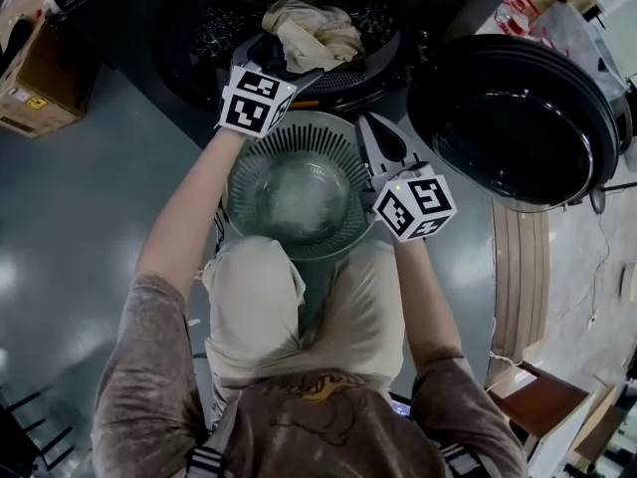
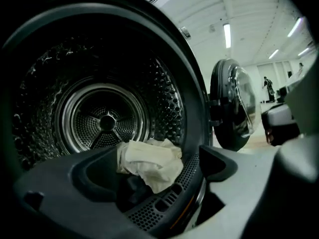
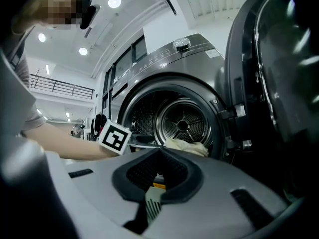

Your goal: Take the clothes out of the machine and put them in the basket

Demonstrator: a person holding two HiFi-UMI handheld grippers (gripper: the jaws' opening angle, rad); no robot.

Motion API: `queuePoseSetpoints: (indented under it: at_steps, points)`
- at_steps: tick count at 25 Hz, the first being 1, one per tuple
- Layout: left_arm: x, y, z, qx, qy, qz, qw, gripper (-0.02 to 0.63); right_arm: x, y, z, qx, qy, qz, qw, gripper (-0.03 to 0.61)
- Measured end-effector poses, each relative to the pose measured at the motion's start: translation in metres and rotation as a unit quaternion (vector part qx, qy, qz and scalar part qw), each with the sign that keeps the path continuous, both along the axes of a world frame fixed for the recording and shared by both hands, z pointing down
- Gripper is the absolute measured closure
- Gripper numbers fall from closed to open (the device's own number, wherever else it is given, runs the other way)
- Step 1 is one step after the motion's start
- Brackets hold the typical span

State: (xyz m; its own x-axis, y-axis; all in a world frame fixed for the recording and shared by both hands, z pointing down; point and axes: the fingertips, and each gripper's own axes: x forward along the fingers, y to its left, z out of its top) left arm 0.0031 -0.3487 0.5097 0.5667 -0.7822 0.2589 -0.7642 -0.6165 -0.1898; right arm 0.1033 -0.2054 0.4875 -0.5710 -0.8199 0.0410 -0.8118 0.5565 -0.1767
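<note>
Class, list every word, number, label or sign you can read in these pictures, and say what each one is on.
No text can be read.
Left cube, right cube: square patterns only, no letters.
Box: yellow label, too small to read.
Machine: panel print, too blurred to read.

The left gripper (image 2: 157, 172) is pointing into the drum (image 2: 107, 121), and its jaws are standing wide apart, pressing on nothing. A cream cloth (image 2: 149, 164) is lying at the drum's lower front edge, showing between the jaws. A dark cloth (image 2: 130, 190) is lying just under it. The door (image 2: 234, 106) is hanging open to the right of the drum.
</note>
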Motion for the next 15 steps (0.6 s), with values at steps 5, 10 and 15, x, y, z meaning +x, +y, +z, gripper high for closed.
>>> queuePoseSetpoints:
  at_steps: [5,10,15]
  points:
    - [0.001,-0.042,0.025,-0.021,-0.033,-0.008,0.9992,0.104,0.002,-0.001,0.006,-0.008,0.0,0.001,1.0,0.581]
    - [0.004,-0.072,0.049,-0.056,-0.061,-0.004,0.9966,0.101,0.002,-0.004,0.013,-0.016,0.005,0.002,1.0,0.581]
    - [0.011,-0.09,0.067,-0.077,-0.086,0.006,0.9932,0.103,0.007,-0.005,0.017,-0.021,0.007,0.006,1.0,0.581]
